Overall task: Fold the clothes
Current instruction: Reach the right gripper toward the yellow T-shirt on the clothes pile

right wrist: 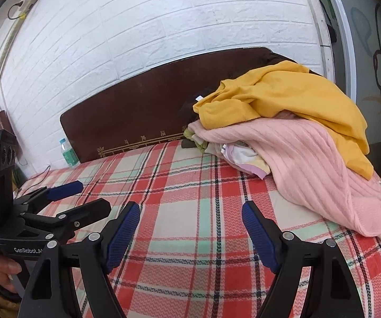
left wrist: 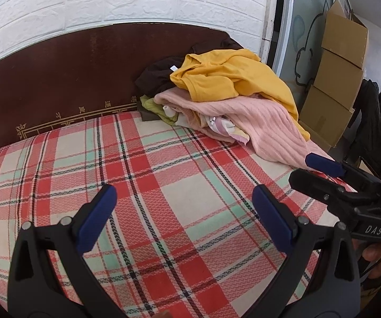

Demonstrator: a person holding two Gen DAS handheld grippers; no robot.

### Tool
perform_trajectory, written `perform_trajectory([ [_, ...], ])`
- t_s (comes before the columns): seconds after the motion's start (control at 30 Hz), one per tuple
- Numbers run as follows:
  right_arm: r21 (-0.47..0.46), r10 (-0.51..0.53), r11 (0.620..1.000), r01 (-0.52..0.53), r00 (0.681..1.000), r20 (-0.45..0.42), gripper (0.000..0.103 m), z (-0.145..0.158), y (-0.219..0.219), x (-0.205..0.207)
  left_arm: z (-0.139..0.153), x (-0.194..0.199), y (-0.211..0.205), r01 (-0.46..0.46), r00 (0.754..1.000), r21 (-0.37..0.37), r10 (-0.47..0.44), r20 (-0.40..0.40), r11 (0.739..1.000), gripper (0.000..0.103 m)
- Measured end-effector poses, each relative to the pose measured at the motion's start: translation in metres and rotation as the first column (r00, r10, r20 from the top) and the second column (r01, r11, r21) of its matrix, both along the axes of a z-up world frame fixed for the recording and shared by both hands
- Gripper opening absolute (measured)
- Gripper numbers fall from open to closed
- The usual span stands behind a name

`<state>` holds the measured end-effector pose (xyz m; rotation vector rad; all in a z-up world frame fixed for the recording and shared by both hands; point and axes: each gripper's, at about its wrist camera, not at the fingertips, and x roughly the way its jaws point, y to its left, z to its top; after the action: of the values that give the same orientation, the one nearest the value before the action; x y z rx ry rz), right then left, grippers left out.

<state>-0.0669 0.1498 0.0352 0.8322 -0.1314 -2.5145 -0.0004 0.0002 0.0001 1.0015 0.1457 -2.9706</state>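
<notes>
A heap of clothes lies at the bed's far right corner: a yellow shirt (left wrist: 232, 76) on top, a pink ribbed knit (left wrist: 264, 127) under it, dark brown (left wrist: 156, 76) and green (left wrist: 150, 106) garments behind. The heap also shows in the right wrist view, with the yellow shirt (right wrist: 291, 100) over the pink knit (right wrist: 309, 164). My left gripper (left wrist: 183, 201) is open and empty above the plaid bedsheet (left wrist: 137, 175). My right gripper (right wrist: 190, 216) is open and empty, short of the heap. The right gripper (left wrist: 315, 169) shows in the left view, the left gripper (right wrist: 84, 198) in the right view.
A dark brown headboard (left wrist: 65, 79) stands against the white brick wall (left wrist: 110, 0). Cardboard boxes (left wrist: 336, 74) are stacked past the bed's right side. A green-labelled bottle (right wrist: 68, 153) stands at the headboard's left end. A thin cable (right wrist: 39, 177) lies near the bed's left edge.
</notes>
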Motion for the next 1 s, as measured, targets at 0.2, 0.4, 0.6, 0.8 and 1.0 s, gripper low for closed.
perform_trajectory([
  [0.2, 0.004, 0.002, 1.0, -0.001, 1.0, -0.014, 0.081, 0.0, 0.003, -0.001, -0.001, -0.01, 0.003, 0.007, 1.0, -0.007, -0.007, 0.003, 1.0, 0.102],
  [0.4, 0.022, 0.012, 1.0, -0.012, 0.999, -0.038, 0.081, 0.002, 0.004, -0.002, 0.005, -0.013, 0.008, 0.013, 1.0, -0.032, -0.014, -0.006, 0.999, 0.102],
  [0.6, 0.017, 0.006, 1.0, -0.005, 0.997, -0.072, 0.081, 0.012, 0.009, -0.011, 0.008, -0.022, 0.011, 0.021, 1.0, -0.046, -0.021, -0.007, 0.999, 0.102],
  [0.8, 0.083, 0.003, 0.997, 0.006, 0.994, -0.109, 0.081, 0.022, 0.009, -0.034, 0.01, -0.035, 0.009, 0.027, 1.0, -0.034, -0.026, 0.005, 0.999, 0.102],
  [1.0, 0.168, 0.0, 0.985, 0.027, 0.987, -0.158, 0.081, 0.036, 0.01, -0.083, 0.01, -0.062, 0.001, 0.028, 0.999, 0.008, -0.029, 0.02, 1.0, 0.102],
])
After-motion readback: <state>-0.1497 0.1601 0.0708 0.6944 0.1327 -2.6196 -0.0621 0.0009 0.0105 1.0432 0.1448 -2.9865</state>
